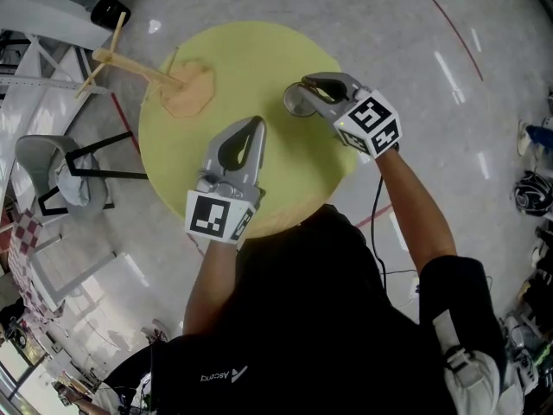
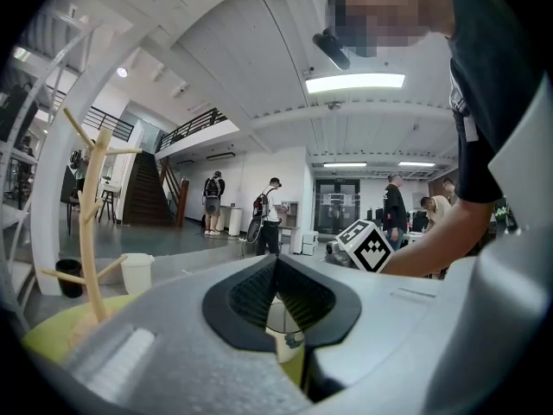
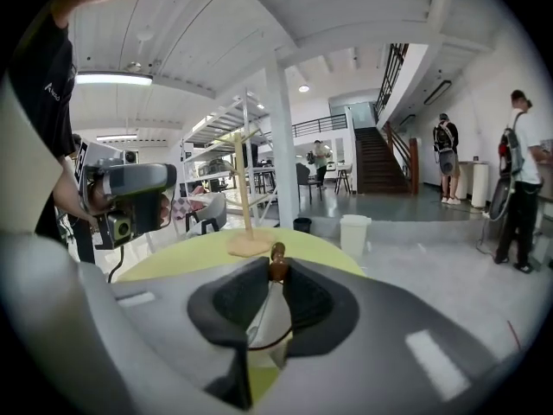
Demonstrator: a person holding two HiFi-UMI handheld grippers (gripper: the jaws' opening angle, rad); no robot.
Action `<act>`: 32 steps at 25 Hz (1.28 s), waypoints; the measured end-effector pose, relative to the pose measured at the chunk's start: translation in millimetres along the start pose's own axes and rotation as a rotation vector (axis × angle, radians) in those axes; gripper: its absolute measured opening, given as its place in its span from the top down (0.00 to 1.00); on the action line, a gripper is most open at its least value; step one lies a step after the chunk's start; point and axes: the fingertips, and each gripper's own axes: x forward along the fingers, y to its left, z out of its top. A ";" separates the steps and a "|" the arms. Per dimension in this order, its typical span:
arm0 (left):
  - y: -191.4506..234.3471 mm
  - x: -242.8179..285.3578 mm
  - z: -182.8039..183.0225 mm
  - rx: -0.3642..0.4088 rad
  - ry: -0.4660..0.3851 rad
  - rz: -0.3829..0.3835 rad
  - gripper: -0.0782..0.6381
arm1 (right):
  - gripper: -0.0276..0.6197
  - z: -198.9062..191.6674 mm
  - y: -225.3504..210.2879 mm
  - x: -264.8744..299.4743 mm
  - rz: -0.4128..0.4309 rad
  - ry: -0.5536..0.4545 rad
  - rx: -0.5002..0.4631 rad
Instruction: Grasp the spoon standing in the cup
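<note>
Yellow-green and round, the tabletop (image 1: 259, 54) is the surface on which everything is set, with pale polished floor seen around it. At the right gripper (image 3: 277, 273), the two dark-padded jaws are closed on the brown, rounded handle end of the spoon (image 3: 277, 254), which is pinched right at the tips. The grip is taken high on the handle, presumably because that is the only part standing clear of the rim. Directly beneath the jaws, the white cup (image 3: 270, 322) is seen through the gap behind the tips, and the spoon's lower part is lost inside it (its bowl cannot be made out). The gripper is held over the cup from the person's side, so that the upright handle is met from both sides and not pushed over, it is judged. To the left of this tool, apart from the cup, the left gripper (image 1: 255, 126) is held over the near part of the table with its jaws pressed together on nothing, apparently parked clear of the work. Farther out still, toward the table's far left edge, a pale wooden branched stand (image 1: 138, 69) is set on its flat base, with no part in the grasp.
</note>
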 end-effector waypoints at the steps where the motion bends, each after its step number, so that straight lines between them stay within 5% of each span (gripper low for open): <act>1: -0.6 -2.3 2.2 0.003 -0.004 -0.002 0.88 | 0.87 5.5 2.6 -3.3 -0.013 -0.007 -0.015; 18: -16.8 -54.8 57.1 0.046 -0.109 -0.033 0.88 | 0.87 130.5 88.4 -107.1 -0.139 -0.293 -0.094; 32: -40.9 -80.0 70.1 0.070 -0.136 -0.068 0.88 | 0.87 109.9 155.7 -144.5 -0.141 -0.352 0.046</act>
